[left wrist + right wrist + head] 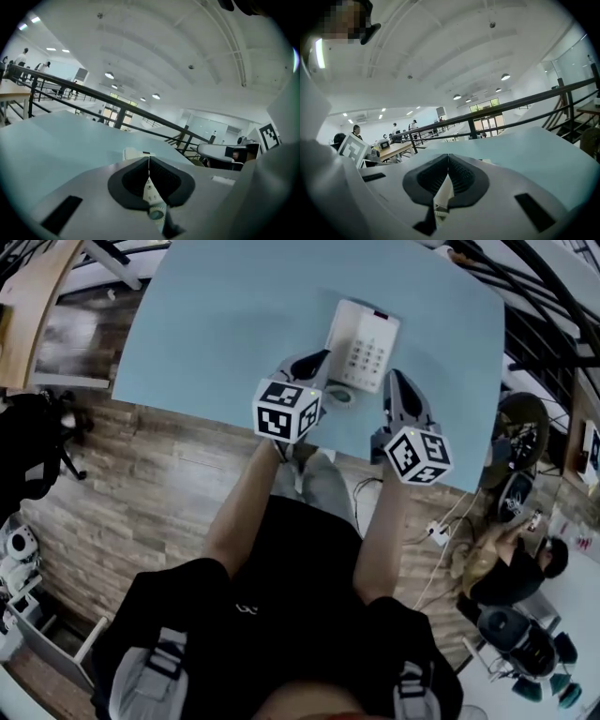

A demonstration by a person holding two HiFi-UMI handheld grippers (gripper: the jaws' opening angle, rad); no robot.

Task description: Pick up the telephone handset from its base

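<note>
"While the left tongs (317,360) and the right tongs (395,381) were both clenched on nothing, which step was in hand?"

"The approach, I'd judge. The handset (338,327) lay on its base (369,352), just ahead of the left tongs and ahead-left of the right tongs, on the tabletop (216,324)."

"And the next move?"

"One pair had to part its jaws and straddle the handset before lifting. Both forearms reached forward, side by side, with the tongs tipped slightly downward."

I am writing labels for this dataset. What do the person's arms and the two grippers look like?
The left gripper and right gripper are alike: light grey shells, black ribbed pads, and a white cube with black square markers at the rear. The person wears a black short-sleeved top.
</note>
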